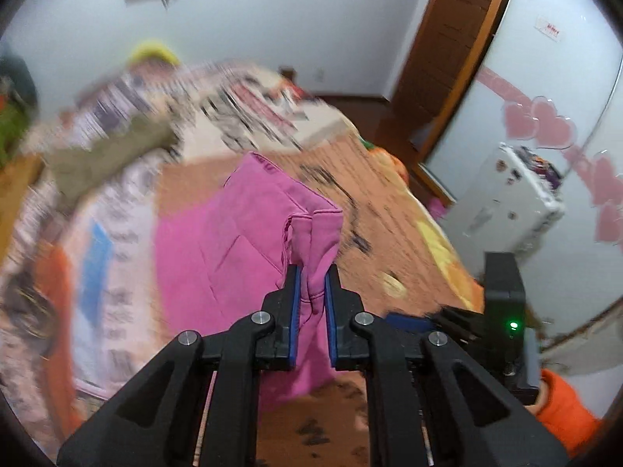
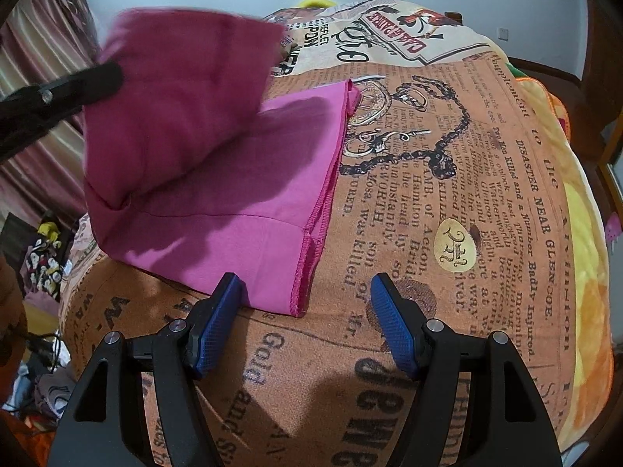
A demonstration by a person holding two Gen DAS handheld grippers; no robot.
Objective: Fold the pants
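While the left claw [image 1: 311, 272] is clamped on a bunched fold of the pink pants [image 1: 218, 249], its blue pads [image 1: 294, 303] press the cloth from both sides at the lower middle of the left wrist frame. Above the pads the gripped cloth rises into a hemmed end that stands clear of the bed [image 1: 393, 210]. Behind it, the remaining pants lie spread flat across the middle of that frame, on the newsprint-patterned blanket [image 1: 373, 194]. That frame is blurred, so details at the upper left cannot be made out.

At the lower right of the same frame, part of the right claw [image 1: 459, 319] shows beside an orange sleeve [image 1: 564, 408].

In the right wrist frame, the right claw [image 2: 307, 303] stands wide open and holds nothing. Its left pad [image 2: 218, 319] lies over or against the near edge of the pants [image 2: 249, 179], though contact cannot be judged; its right pad [image 2: 393, 330] is over bare blanket [image 2: 447, 179]. The stitched hem corner of the pants sits between the pads, at the lower middle. At the upper left, a lifted flap of the pants hangs above the flat layer, with the left claw [image 2: 113, 74] gripping it at its left edge. A curtain [image 2: 35, 78] fills the far left.
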